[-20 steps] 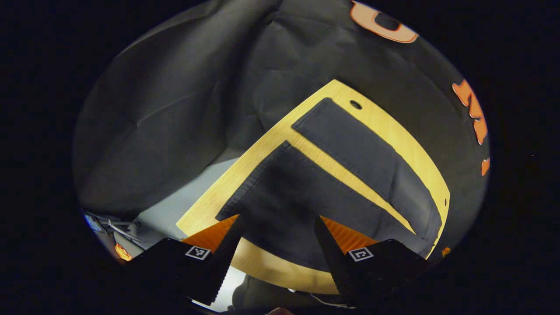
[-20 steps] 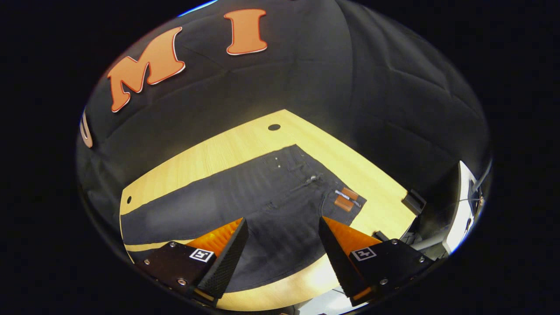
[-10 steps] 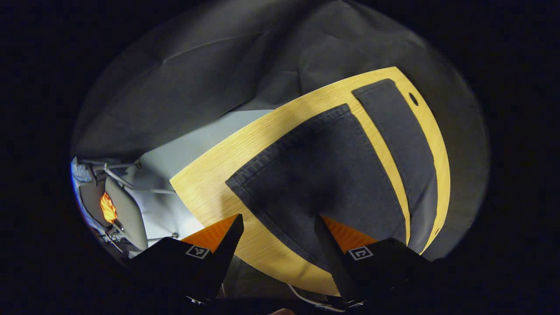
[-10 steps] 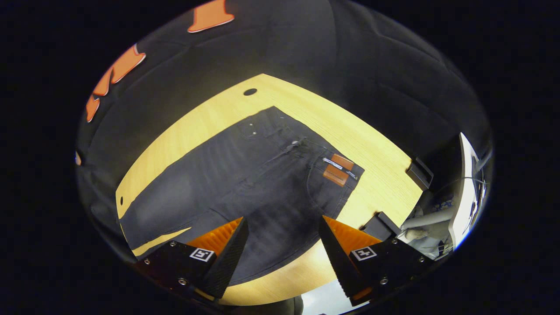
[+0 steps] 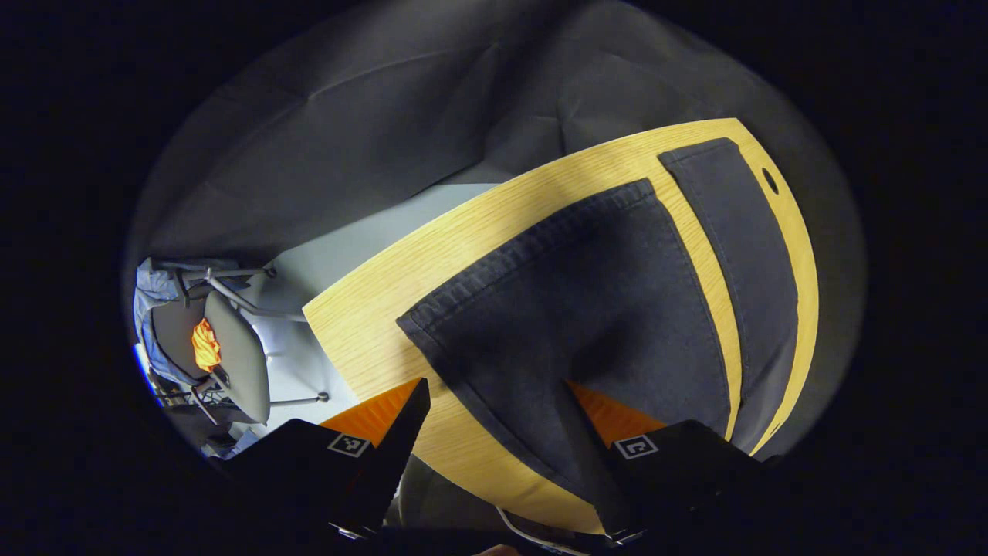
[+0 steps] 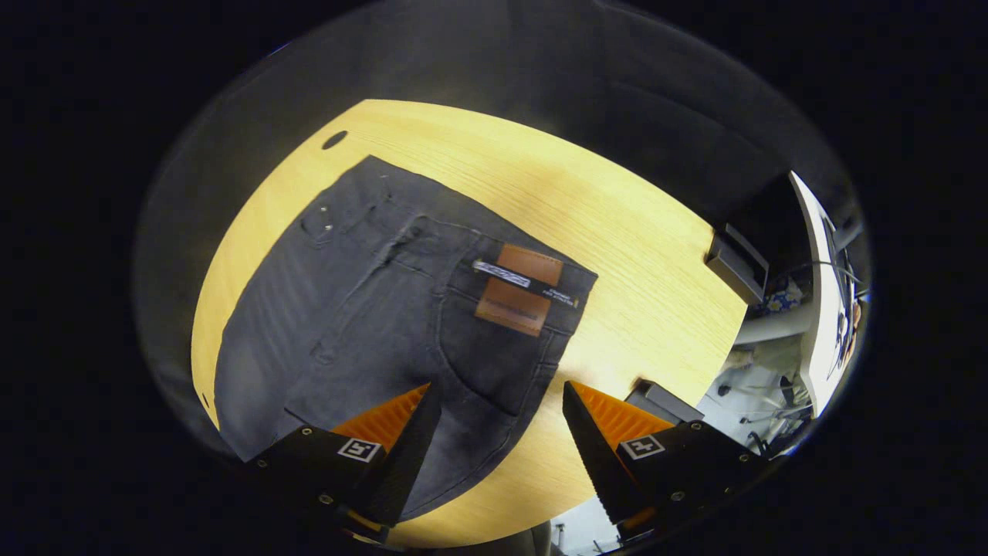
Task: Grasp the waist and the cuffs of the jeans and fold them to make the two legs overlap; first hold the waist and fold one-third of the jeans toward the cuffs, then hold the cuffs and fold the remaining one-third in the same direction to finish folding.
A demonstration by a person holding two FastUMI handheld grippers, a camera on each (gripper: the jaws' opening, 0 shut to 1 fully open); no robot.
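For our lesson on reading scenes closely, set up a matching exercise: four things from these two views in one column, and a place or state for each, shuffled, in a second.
Column 1:
1. jeans
2. brown patch
3. chair
4. left tool

Column 2:
A. open, above a cuff
B. on the floor beside the table
C. spread flat, legs apart
D. at the waistband

Pairs: 1-C, 2-D, 3-B, 4-A

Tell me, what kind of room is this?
Probably a recording booth in an office or lab: dark cloth walls hang behind a wooden table with jeans spread on it, and a chair stands nearby.
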